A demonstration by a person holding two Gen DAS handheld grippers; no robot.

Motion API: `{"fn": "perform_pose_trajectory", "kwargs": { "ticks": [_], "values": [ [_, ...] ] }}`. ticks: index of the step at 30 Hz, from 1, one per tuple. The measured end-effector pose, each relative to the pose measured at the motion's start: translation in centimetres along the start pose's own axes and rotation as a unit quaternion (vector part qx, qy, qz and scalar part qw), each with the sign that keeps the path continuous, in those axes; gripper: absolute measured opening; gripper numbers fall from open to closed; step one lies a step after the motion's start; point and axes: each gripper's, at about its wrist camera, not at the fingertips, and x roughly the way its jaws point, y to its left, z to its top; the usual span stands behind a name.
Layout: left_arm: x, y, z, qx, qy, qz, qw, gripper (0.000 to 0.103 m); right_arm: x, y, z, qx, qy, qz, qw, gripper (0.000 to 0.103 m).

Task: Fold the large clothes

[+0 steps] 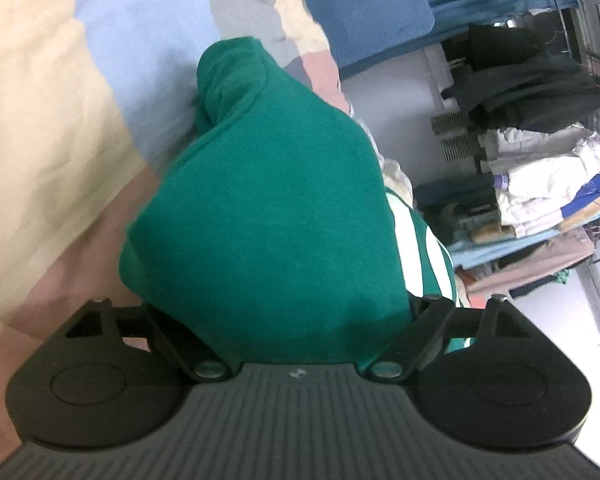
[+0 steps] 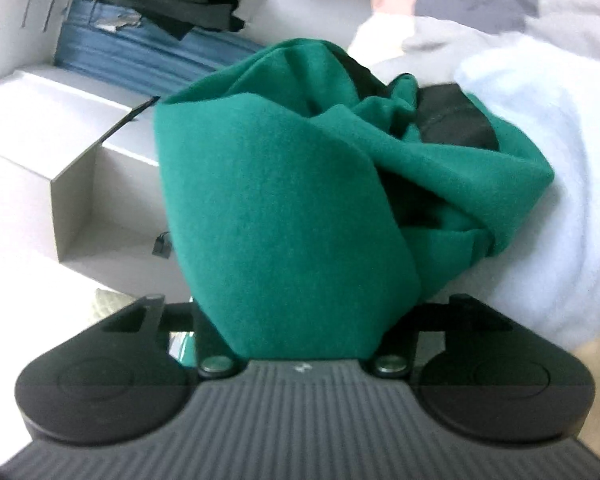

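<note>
A dark green garment (image 1: 268, 152) is bunched up right in front of the left wrist camera, lying over my left gripper (image 1: 276, 280) and hiding both fingers. Its linkages stand wide apart. A green-and-white striped part (image 1: 424, 256) shows at the right. In the right wrist view the same green garment (image 2: 276, 200) rises as a thick wad that narrows down between the jaws of my right gripper (image 2: 296, 312), which is shut on it. A black patch (image 2: 456, 120) shows among its folds. The garment rests on a pastel patchwork bed cover (image 1: 40, 120).
Beyond the bed edge stands a wire rack with piles of folded clothes (image 1: 540, 200) and dark clothes (image 1: 520, 80) above them. A blue pad (image 1: 364, 20) lies at the back. White boxes (image 2: 60, 152) and stacked blue fabric (image 2: 140, 52) sit left of the right gripper.
</note>
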Motion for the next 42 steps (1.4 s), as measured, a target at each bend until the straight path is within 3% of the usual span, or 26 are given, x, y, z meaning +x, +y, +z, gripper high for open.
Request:
{"fn": "perform_pose_trajectory", "kwargs": {
  "ticks": [4, 7, 10, 18, 19, 21, 23, 27, 36, 42],
  "values": [
    [-0.6, 1.0, 0.5, -0.038, 0.025, 0.006, 0.9989, 0.100, 0.0, 0.7, 0.6, 0.005, 0.005, 0.002, 1.000, 0.050],
    [0.0, 1.4, 0.1, -0.045, 0.033, 0.020, 0.9982, 0.103, 0.1, 0.6, 0.7, 0.013, 0.006, -0.003, 1.000, 0.050],
    [0.9, 1.3, -0.3, -0.042, 0.022, 0.038, 0.9982, 0.103, 0.2, 0.8, 0.7, 0.011, 0.005, -0.005, 1.000, 0.050],
    [2.6, 0.8, -0.7, -0.016, -0.024, 0.037, 0.9989, 0.102, 0.6, 1.1, 0.4, 0.000, -0.002, -0.007, 1.000, 0.050],
    [2.5, 0.7, -0.7, -0.010, -0.029, 0.036, 0.9989, 0.099, 0.5, 1.2, 0.4, -0.002, -0.002, -0.005, 1.000, 0.050],
    [2.3, 0.2, -0.8, 0.007, -0.038, 0.036, 0.9986, 0.074, 0.4, 1.5, 0.3, -0.009, -0.005, 0.000, 1.000, 0.050],
    [2.2, -0.1, -0.5, 0.010, -0.033, 0.026, 0.9991, 0.058, 0.0, 2.1, 0.1, -0.029, -0.007, 0.008, 1.000, 0.048],
    [1.3, -0.9, -0.2, 0.024, -0.037, 0.008, 0.9990, 0.038, -0.8, 3.9, -0.1, -0.076, -0.010, 0.010, 0.997, 0.046],
    [-1.6, -4.0, -1.0, 0.058, -0.024, -0.055, 0.9965, 0.032, -5.4, 6.3, 1.2, -0.102, -0.029, 0.026, 0.994, 0.044],
    [-2.0, -9.7, -3.7, 0.106, 0.001, -0.098, 0.9896, 0.032, -10.9, 8.9, 3.7, -0.142, -0.065, 0.040, 0.987, 0.044]
  ]
}}
